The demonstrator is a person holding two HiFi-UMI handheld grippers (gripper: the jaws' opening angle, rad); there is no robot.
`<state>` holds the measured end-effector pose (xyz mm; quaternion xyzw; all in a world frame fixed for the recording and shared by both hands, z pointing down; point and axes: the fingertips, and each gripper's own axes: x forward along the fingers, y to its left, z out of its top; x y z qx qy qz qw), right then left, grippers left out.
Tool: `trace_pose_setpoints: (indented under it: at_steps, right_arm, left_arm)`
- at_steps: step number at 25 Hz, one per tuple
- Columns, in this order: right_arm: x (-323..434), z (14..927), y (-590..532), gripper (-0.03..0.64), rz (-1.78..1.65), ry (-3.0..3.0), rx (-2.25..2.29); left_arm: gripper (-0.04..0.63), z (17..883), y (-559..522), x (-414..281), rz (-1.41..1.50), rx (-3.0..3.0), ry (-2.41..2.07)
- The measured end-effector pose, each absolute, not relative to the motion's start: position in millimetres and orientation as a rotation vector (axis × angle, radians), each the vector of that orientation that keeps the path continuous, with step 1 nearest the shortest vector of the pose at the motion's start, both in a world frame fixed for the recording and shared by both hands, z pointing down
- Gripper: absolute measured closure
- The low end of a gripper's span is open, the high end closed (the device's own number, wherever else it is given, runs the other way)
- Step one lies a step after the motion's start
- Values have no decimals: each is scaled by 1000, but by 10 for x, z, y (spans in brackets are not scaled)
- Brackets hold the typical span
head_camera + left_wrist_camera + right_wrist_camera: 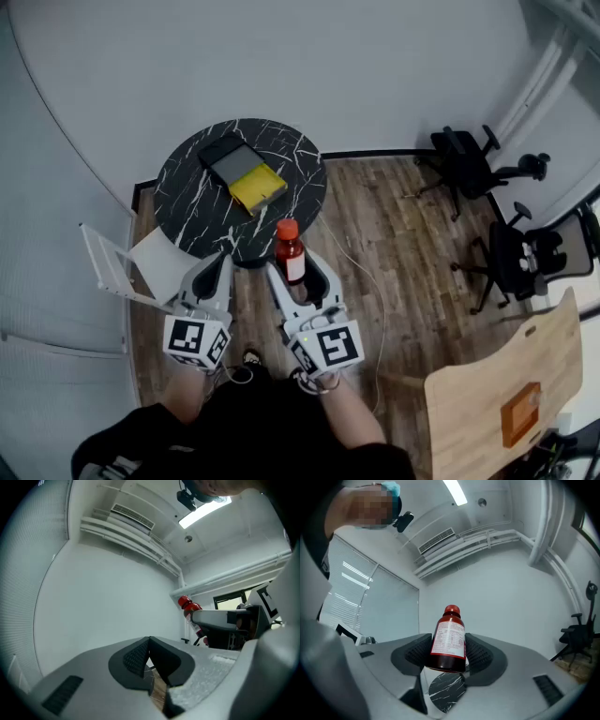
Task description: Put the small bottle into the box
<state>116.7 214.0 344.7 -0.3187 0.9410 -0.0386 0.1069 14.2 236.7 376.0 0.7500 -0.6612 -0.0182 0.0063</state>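
Wood floor, curved white wall; round black marble table (pixel 187 202) sits in the upper centre of the head view. The box (pixel 242 173) lies on it, a dark half next to a yellow half. It's probably open with the lid folded back, can't confirm.

The small bottle (pixel 289 253) (red cap, dark red body, white label) is in the lower centre of the frame, just short of the table's near edge and not yet over the box. The right gripper (pixel 298 274) is clamped on it. In the right gripper view the pads (pixel 480 653) press both sides of the bottle (pixel 449 641) low on the body. The cap is up and the tilt is slight, so the label and neck stay clear and it can go down base first.

The left gripper (pixel 214 274) is beside it, jaws together with nothing between them. In its own view the left gripper (pixel 149 660) has its tips meeting. It looks parked out of the way, since the carry needs only one tool. The bottle (pixel 190 609) shows at right in that view.

My read is that the grasp is done and transport is underway, with placing in the box remaining. The risk is the base catching the box wall.

White chair (pixel 122 267) at left, office chairs (pixel 469 164) far right.
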Motion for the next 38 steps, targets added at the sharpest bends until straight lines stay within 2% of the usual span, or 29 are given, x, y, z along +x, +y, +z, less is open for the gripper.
trace_pose_setpoints:
  at_steps: [21, 29, 38]
  right_arm:
    - [208, 3689, 1663, 405, -156, 2805, -1016]
    - [43, 3903, 1381, 405, -167, 2908, -992]
    - [87, 4077, 498, 405, -219, 2907, -921]
  left_arm:
    - [597, 4188, 1952, -963, -35, 2355, -1969]
    - [597, 4449, 1643, -1026, -2, 2324, -1900]
    - [597, 4637, 841, -949, 119, 2337, -1855]
